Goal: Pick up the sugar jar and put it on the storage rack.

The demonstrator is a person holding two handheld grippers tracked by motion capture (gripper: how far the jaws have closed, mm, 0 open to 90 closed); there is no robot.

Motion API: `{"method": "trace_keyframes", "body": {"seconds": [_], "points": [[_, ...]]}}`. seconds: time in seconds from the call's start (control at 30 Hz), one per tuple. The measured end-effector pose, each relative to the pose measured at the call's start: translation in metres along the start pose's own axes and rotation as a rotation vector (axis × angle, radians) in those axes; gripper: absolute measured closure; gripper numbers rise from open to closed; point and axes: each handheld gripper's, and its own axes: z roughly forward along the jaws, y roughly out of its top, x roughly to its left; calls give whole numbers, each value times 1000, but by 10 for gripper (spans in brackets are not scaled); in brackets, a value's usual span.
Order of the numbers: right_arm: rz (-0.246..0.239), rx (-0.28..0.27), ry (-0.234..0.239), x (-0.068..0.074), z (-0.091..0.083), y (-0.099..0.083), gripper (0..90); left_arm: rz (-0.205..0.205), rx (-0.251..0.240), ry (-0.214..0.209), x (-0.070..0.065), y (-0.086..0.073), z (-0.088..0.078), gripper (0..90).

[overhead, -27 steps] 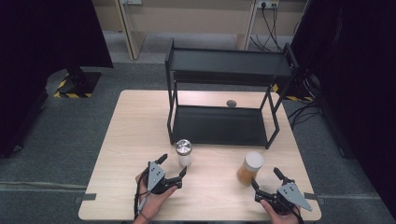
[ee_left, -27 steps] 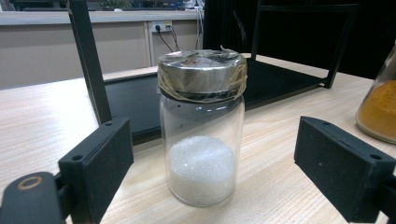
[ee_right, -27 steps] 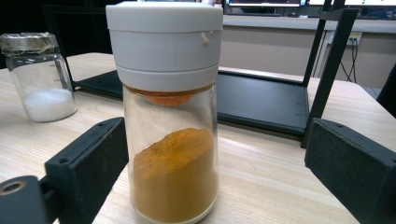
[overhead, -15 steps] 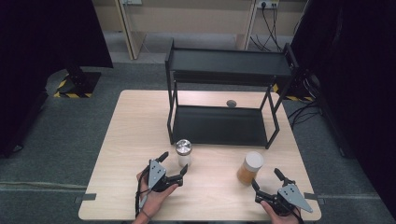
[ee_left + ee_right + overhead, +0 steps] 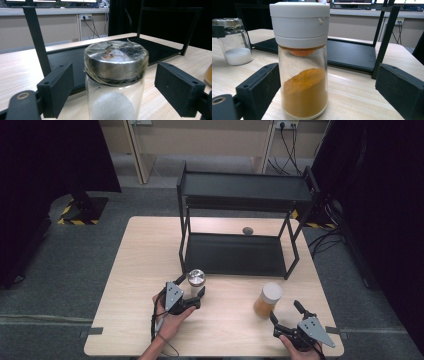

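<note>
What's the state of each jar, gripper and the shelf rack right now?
Salt jar: upright on table, metal lid on, partly full of white grains, between the open left gripper's jaws, not clamped.
Spice jar: upright, white cap on, about half full of orange powder.
Left gripper: open, around the salt jar.
Right gripper: open, just short of the spice jar.
Shelf rack: upright, both tiers bare.

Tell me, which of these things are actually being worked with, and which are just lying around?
In use:
- metal-lidded jar, between the open left tool
- white-capped spice jar, before the open right tool

Lying about:
- black shelf rack
- small grey object behind the rack
</note>
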Motion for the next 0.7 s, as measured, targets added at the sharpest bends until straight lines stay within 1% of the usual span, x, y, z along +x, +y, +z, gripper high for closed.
{"method": "trace_keyframes", "body": {"seconds": [0.03,0.13,0.2,0.27,0.33,0.4,0.43,0.5,0.63,0.7], "points": [[-3,1,2,0,0,0,61,3,1,-1,0,1,1,171],[-5,2,1,0,0,0,61,-8,-5,-1,1,3,6,195],[-3,2,1,0,0,0,61,2,0,-7,2,5,9,213],[-1,2,4,-1,0,0,60,13,9,-4,2,6,12,234],[4,2,4,-1,0,0,60,9,10,-2,3,5,14,250],[3,1,3,-1,0,0,60,8,5,-6,3,4,15,266],[2,1,3,-1,0,0,60,12,1,-7,2,3,16,282],[3,3,4,-1,0,1,60,6,-6,-10,1,1,17,320],[7,-1,3,-1,0,0,59,8,-11,0,-2,1,17,333],[8,0,3,-2,0,0,59,7,-5,2,-2,3,16,335]]}}
